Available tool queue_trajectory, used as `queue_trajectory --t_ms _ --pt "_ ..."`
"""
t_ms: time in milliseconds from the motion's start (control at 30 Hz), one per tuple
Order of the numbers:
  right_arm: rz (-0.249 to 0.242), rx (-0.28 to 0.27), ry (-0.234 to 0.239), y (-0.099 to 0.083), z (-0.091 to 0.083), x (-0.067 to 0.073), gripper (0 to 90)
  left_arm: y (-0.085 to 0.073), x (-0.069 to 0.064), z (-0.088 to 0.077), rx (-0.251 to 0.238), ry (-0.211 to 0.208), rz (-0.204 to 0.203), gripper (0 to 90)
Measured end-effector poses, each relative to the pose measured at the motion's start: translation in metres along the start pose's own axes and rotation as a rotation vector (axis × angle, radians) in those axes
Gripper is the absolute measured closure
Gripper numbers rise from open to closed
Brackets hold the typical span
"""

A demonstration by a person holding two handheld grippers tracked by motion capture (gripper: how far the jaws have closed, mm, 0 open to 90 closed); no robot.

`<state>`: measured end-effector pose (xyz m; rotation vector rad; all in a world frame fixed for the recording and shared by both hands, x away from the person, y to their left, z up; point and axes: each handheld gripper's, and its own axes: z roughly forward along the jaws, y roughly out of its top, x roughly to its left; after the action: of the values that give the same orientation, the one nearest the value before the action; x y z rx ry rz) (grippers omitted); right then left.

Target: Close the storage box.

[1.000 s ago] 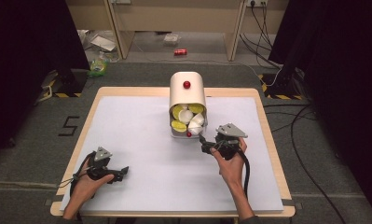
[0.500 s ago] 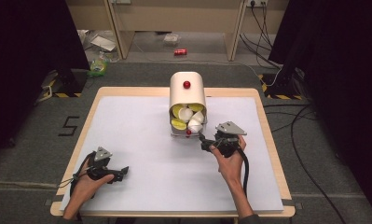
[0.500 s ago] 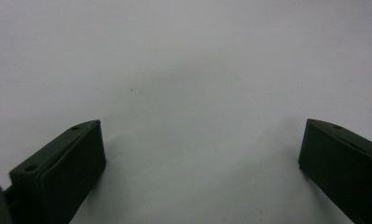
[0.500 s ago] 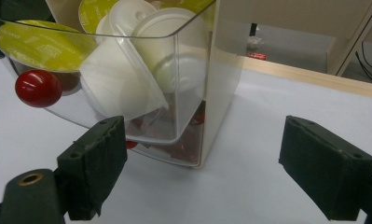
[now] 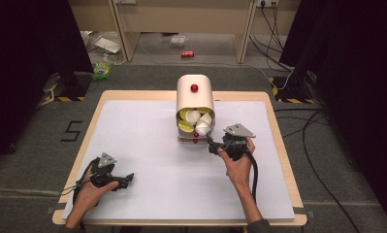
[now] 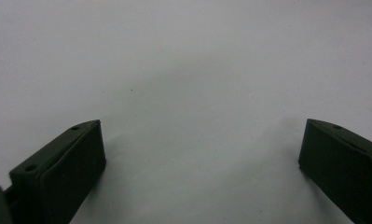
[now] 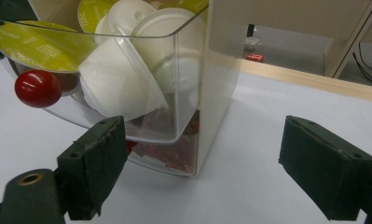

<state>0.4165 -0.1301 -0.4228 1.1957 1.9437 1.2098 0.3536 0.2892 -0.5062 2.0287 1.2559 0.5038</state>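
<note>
Jaws of the right gripper (image 5: pixel 211 144) spread wide, nothing between them, tips just beside the near right corner of the capsule dispenser (image 5: pixel 195 97). Dispenser is cream, rounded top, red knob, standing mid-desk toward the far edge of the desk (image 5: pixel 147 102). Its clear drawer (image 7: pixel 127 126) is tilted open toward the near edge, packed with white capsules (image 7: pixel 120 84) and lime-green foil-lidded capsules (image 7: pixel 41 44); red ball handle (image 7: pixel 37 87) on the drawer front, just beyond the left jaw in the right gripper view. Lower tray under it shows red contents, blurred. Left gripper (image 5: pixel 125 179) rests low on the white desk cover near the near left corner, well apart from the dispenser, jaws also wide apart, holding nothing, bare surface between them in the left gripper view (image 6: pixel 200 154).
</note>
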Motion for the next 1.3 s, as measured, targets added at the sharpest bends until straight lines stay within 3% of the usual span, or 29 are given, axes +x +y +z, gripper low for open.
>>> queue_trajectory --t_ms 1300 --pt "0.024 -0.023 -0.03 0.006 0.019 -0.006 15.6 0.0 0.0 0.0 0.0 0.0 0.0 0.0"
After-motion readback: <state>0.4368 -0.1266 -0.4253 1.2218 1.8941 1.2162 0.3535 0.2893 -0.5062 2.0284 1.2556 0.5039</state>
